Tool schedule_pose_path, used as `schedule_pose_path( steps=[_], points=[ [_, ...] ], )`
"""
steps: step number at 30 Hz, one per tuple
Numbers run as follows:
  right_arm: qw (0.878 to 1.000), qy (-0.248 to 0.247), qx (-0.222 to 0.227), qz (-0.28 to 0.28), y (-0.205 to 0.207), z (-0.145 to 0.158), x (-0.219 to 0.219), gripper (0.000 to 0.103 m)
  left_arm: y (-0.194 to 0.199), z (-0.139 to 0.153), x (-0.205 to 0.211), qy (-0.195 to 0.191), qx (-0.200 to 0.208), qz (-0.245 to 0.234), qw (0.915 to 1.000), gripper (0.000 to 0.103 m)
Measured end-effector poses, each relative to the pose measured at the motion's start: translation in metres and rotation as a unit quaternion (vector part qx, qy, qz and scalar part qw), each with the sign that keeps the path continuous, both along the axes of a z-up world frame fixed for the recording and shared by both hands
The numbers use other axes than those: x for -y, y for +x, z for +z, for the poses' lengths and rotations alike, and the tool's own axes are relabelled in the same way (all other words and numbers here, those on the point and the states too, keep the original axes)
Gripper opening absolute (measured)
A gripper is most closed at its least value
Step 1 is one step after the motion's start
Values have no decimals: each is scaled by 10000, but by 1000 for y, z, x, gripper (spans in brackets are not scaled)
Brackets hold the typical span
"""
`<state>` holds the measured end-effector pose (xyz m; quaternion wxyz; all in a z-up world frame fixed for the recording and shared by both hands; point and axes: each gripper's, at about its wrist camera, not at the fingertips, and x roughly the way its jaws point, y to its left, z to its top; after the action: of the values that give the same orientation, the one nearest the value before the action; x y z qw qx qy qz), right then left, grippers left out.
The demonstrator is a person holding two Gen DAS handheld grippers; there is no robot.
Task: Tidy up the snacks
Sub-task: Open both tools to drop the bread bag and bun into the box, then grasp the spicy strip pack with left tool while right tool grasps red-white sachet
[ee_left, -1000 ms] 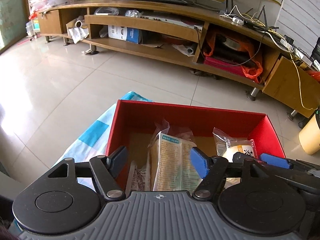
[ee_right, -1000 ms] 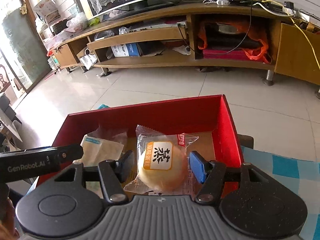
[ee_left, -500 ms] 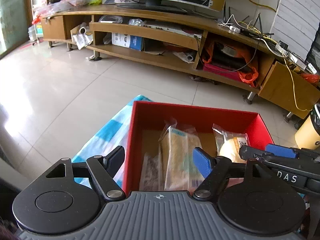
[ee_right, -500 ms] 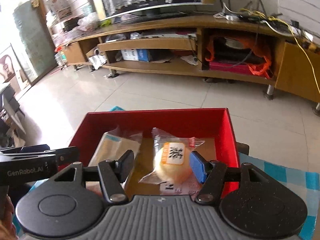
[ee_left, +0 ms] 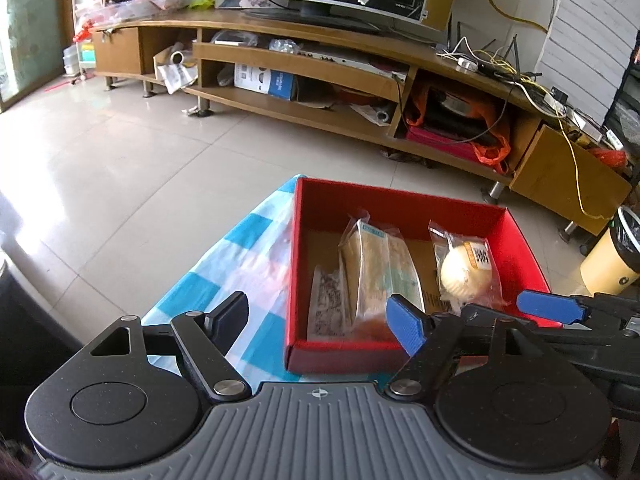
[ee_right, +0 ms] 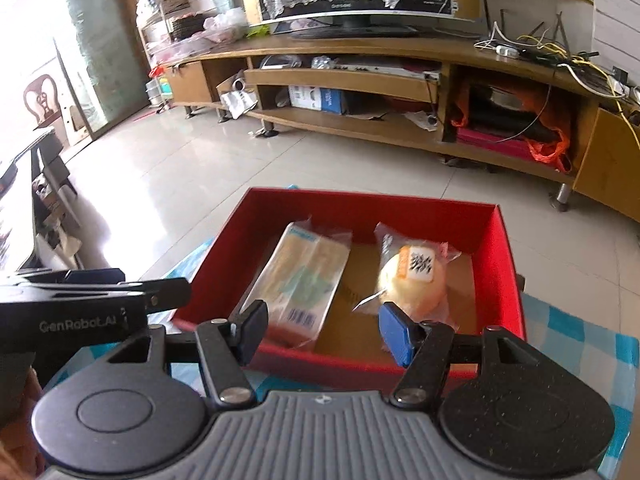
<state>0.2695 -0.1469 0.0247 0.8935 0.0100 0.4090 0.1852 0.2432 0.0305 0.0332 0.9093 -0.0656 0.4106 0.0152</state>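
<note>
A red box stands on a blue-and-white checked cloth. Inside lie a long pack of biscuits, a round bun in clear wrap and a small dark-printed packet at the left wall. My left gripper is open and empty, at the box's near left corner. My right gripper is open and empty, just before the box's near wall. The right gripper's fingers show in the left wrist view.
A long wooden TV stand with a screen, boxes and cables runs along the far wall across a tiled floor. A yellow bin stands on the right. The cloth extends to the right of the box.
Both grippers have pulled back and up from the box. The right gripper let go of the bun, which now lies in the box's right side.
</note>
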Motion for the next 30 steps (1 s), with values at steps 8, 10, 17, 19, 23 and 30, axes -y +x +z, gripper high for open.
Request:
schedule_pose_path(
  steps=[8, 10, 17, 19, 23, 30],
  points=[
    [9992, -131, -193, 333, -31, -12, -16, 62, -40, -3, -19, 156, -83, -126, 9998, 83],
    [9983, -205, -285, 458, -37, -18, -22, 62, -49, -6, -26, 196, -141, -146, 9996, 84],
    [9940, -403, -498, 885, -58, -35, -42, 63, -73, -28, -49, 320, -543, -274, 9976, 86],
    [9927, -459, -544, 971, -62, -39, -46, 63, -76, -37, -51, 420, -671, -414, 9960, 87],
    [9900, -559, -616, 1140, -67, -46, -51, 66, -77, -62, -59, 437, -1002, -689, 9916, 88],
    [9867, -642, -790, 1269, -64, -58, -57, 66, -61, -89, -51, 575, -1316, -965, 9849, 88]
  ],
)
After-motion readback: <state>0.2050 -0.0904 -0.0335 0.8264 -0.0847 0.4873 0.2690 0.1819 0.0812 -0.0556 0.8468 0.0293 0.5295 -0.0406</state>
